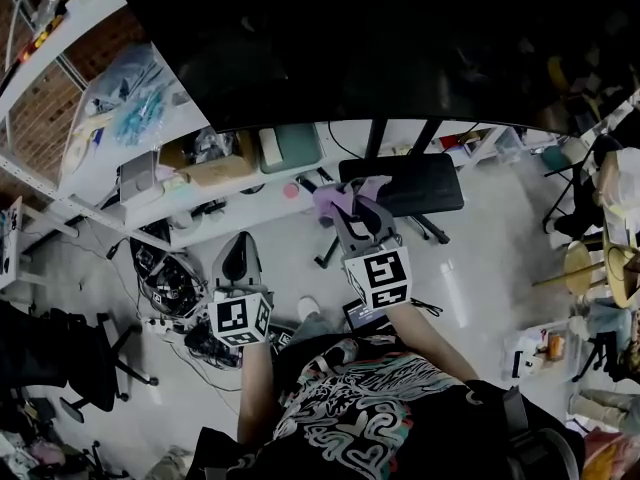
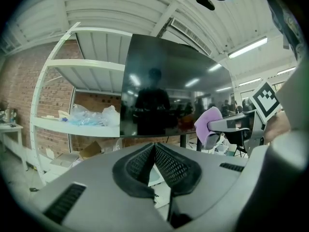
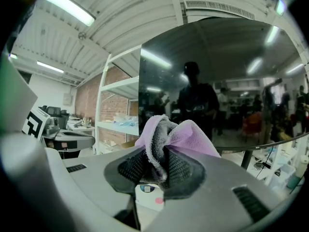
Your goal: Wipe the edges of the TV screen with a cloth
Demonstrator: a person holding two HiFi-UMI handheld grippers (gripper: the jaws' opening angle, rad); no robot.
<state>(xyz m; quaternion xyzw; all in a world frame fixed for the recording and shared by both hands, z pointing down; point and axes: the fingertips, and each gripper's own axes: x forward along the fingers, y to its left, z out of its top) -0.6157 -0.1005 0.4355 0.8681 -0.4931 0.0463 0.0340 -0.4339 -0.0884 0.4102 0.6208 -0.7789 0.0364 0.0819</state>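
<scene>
Note the top of the TV screen (image 1: 350, 38) cut off in the head view, with its right edge lost in dark background. Expect glare in both gripper views: reflected ceiling lights and a standing figure across the glass. Treat the lower part of the cloth (image 3: 186, 137) as hidden, buried between the pads of the right claw (image 3: 164, 163).

Identify the cloth as lilac, fleecy and bunched into folds. Find it pinched in the right claw, sticking out ahead of and above the tips. Read the left claw (image 2: 154, 151) as pressed together at the tips, with nothing between.

Locate the screen ahead of and above both claws: black, glossy, upright on two dark posts (image 1: 400, 138), apart from the cloth. See its left and bottom edges plainly from the left claw. Note the white shelf rack (image 2: 82, 64) just left of that left edge. Find open room between claw tips and bottom edge; below the left claw, cables (image 1: 170, 278) on the floor (image 1: 480, 238).
</scene>
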